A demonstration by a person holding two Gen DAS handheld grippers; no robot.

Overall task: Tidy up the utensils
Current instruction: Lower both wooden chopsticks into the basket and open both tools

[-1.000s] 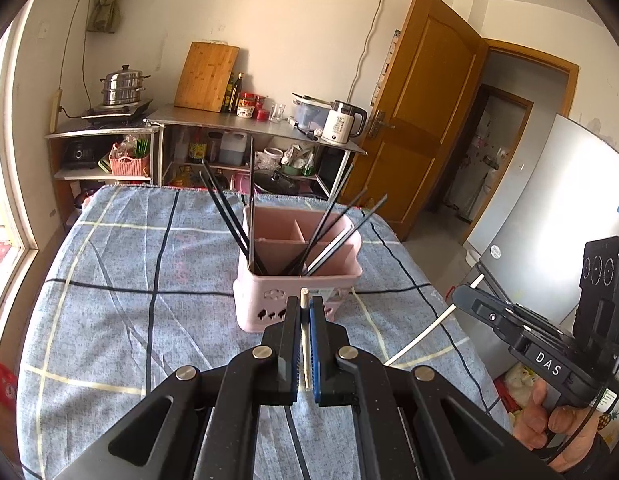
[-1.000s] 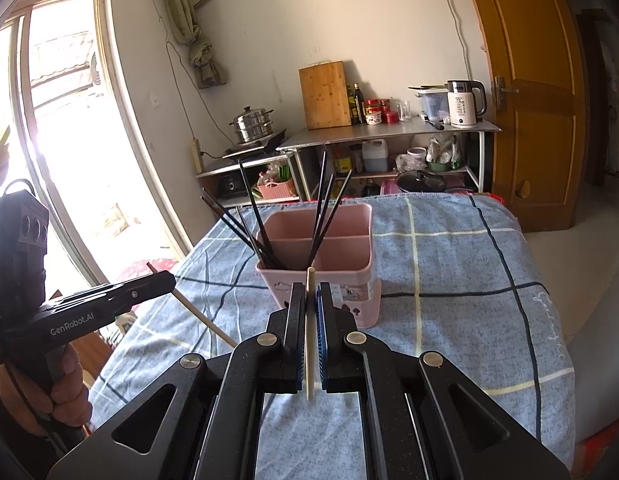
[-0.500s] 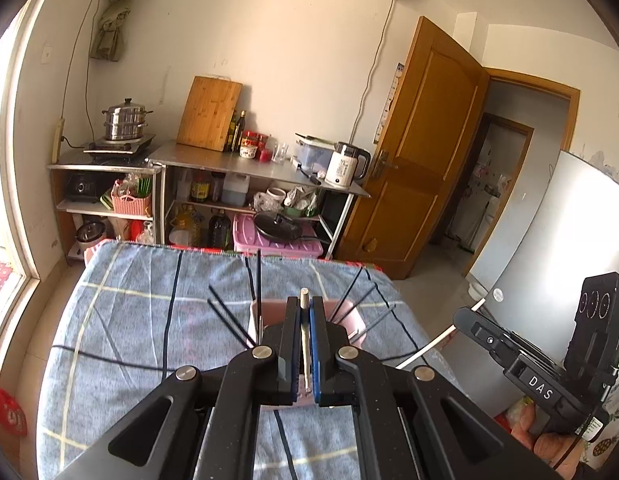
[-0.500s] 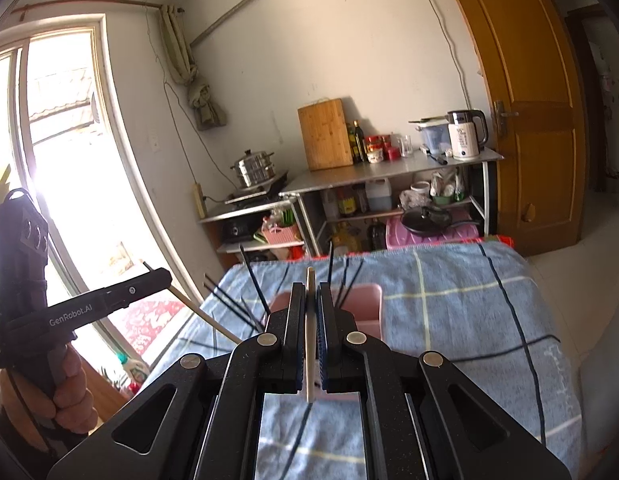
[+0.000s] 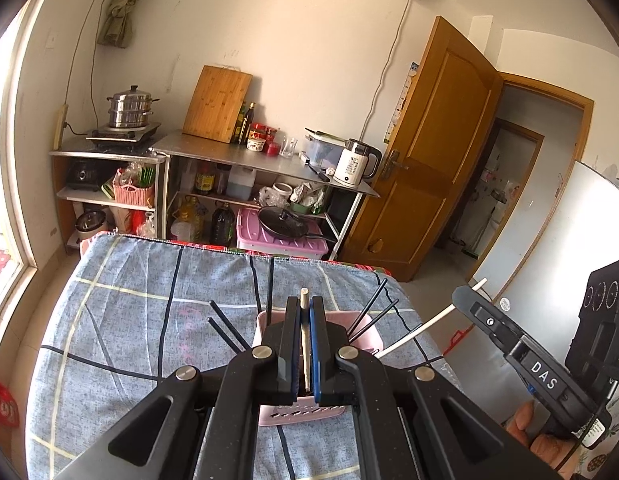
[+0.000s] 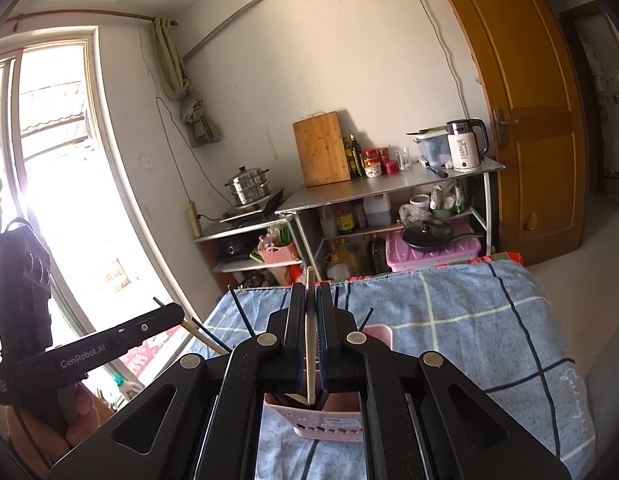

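A pink utensil holder [image 5: 368, 339] stands on the blue checked tablecloth [image 5: 149, 320], with several black chopsticks [image 5: 227, 332] fanning out of it. My left gripper [image 5: 304, 300] hangs above the holder, shut on a pale wooden chopstick [image 5: 305, 344]. In the right wrist view the holder [image 6: 329, 426] sits low under my right gripper [image 6: 308, 286], which is shut on another pale chopstick [image 6: 310, 340]. Each gripper appears in the other's view: the right one [image 5: 505, 336] with its chopstick [image 5: 421, 330], and the left one [image 6: 109, 344] beside the table. The jaws hide most of the holder's inside.
Past the table's far edge stands a steel shelf [image 5: 265, 160] with a kettle [image 5: 355, 162], cutting board [image 5: 217, 104] and jars. A steamer pot [image 5: 129, 112] sits at the left, a wooden door [image 5: 433, 152] at the right, a window [image 6: 57, 184] on the left side.
Both grippers have risen and come in over the holder, each still shut on its chopstick. The holder has slid from ahead of the jaws to underneath them in both views.
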